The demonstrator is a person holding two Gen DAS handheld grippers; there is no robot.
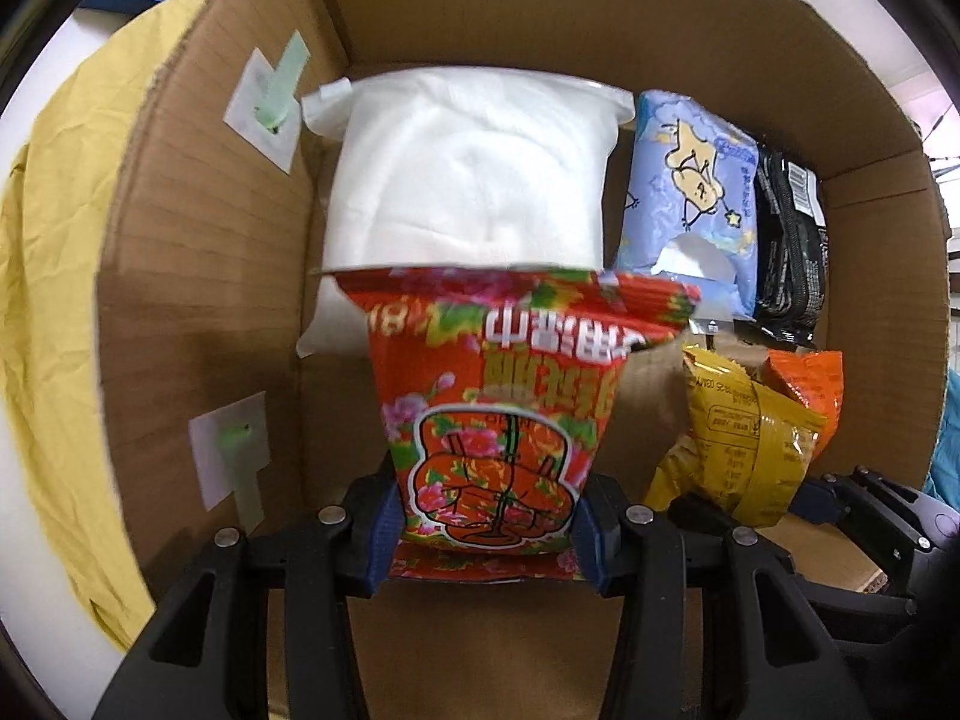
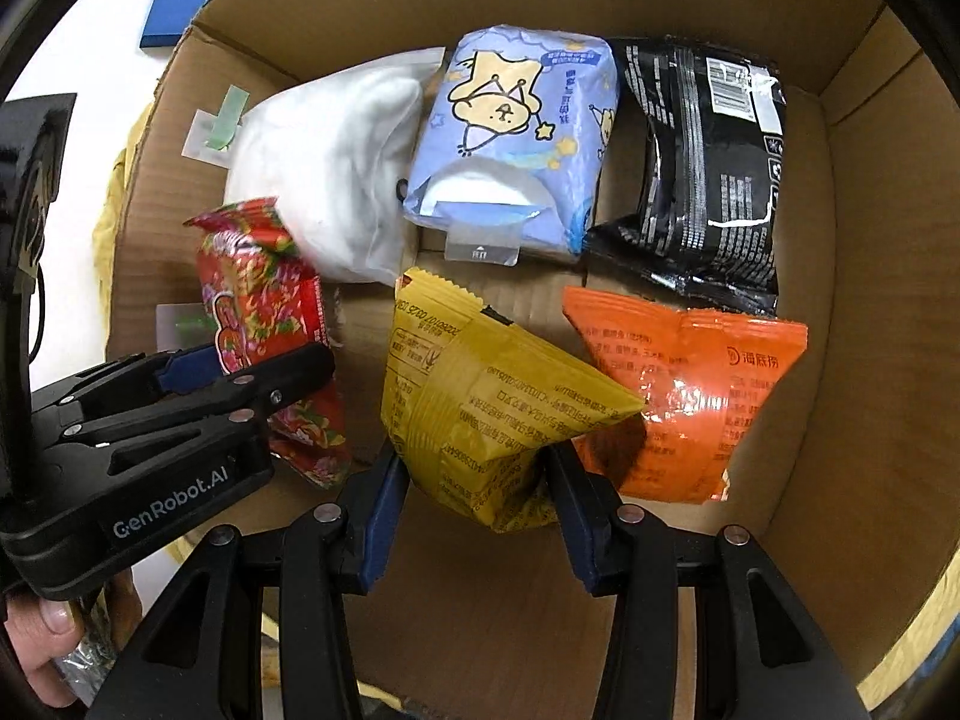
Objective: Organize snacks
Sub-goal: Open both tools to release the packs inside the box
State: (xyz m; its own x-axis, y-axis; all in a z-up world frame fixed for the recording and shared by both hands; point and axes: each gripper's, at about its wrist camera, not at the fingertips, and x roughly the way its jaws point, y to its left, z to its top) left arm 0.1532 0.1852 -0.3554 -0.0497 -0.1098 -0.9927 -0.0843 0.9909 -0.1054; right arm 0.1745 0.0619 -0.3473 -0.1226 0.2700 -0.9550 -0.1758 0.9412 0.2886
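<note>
Left gripper [image 1: 486,540] is clamped across the lower end of the red floral snack bag [image 1: 498,414], jaws pinching both sides; the bag hangs over the near left floor of the cardboard box [image 1: 198,276], in front of the white pouch [image 1: 474,168]. Right gripper [image 2: 474,504] is clamped on the yellow snack bag [image 2: 480,396], which is held over the middle of the box floor, just beside the orange packet [image 2: 690,390]. Judgement: both bags are light, air-puffed film, soft and crushable, contents probably brittle; the glossy film may slip, so the crimped seam or a corner is the safest hold, with mild pressure. Appearance: the red bag carries pink and green flowers, white characters and a cartoon figure; the yellow bag shows its printed back with fine text and a centre seam. Along the far wall lie a blue tissue pack [image 2: 516,138] and a black packet [image 2: 702,180].
</note>
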